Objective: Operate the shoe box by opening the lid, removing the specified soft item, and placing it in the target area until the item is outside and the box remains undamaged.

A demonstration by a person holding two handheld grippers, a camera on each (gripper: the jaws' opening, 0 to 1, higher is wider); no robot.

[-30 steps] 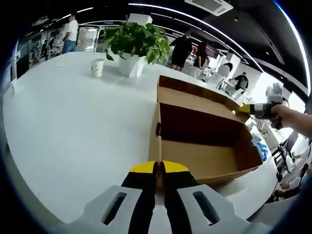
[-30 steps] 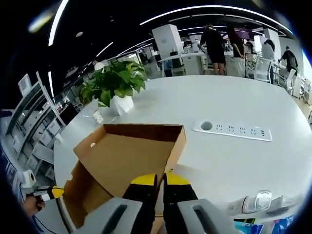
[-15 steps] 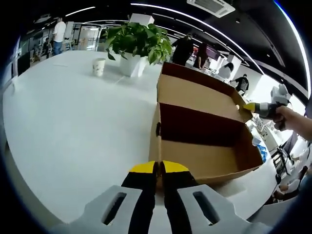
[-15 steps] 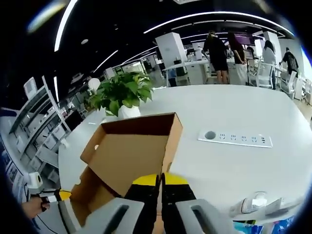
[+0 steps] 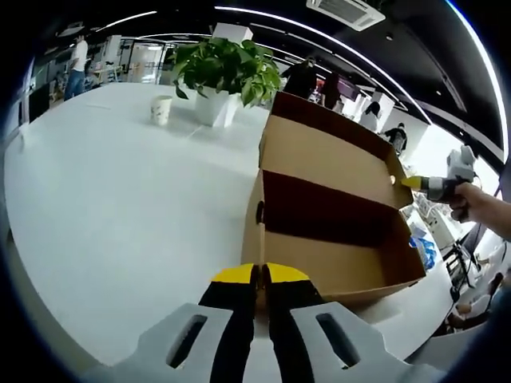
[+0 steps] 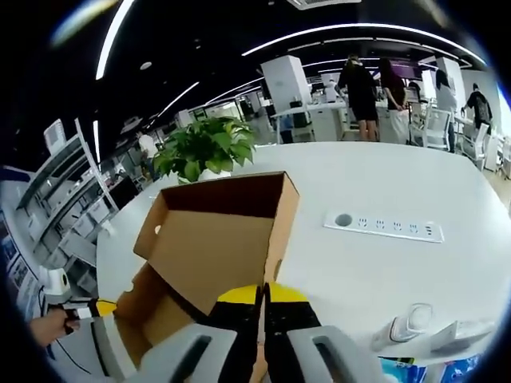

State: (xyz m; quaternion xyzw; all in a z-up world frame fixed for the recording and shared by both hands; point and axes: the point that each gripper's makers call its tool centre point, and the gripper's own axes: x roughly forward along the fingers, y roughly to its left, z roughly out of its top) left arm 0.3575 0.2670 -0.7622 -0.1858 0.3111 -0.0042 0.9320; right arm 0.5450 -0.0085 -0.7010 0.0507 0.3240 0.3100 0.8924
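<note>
An open brown cardboard shoe box [image 5: 335,263] lies on the white table [image 5: 120,199]. Its floor looks bare and its inner far wall is dark. My left gripper [image 5: 257,275] is shut on the near end wall of the box at its corner. The hinged lid [image 5: 327,155] stands raised behind the box. In the right gripper view my right gripper [image 6: 263,291] is shut on the free edge of the lid [image 6: 215,247]. The right gripper [image 5: 423,183], held in a hand, sits at the lid's far corner in the left gripper view. The left gripper [image 6: 96,307] appears low on the left.
A potted plant [image 5: 223,68] and a paper cup [image 5: 160,110] stand at the far side of the table. A white power strip [image 6: 383,226] lies to the right of the box, with a white object [image 6: 407,323] and blue packets [image 5: 423,239] near the edge. People stand in the background.
The lid has swung up from nearly flat to more upright, lifted by my right gripper. The left gripper has stayed on the box wall.
</note>
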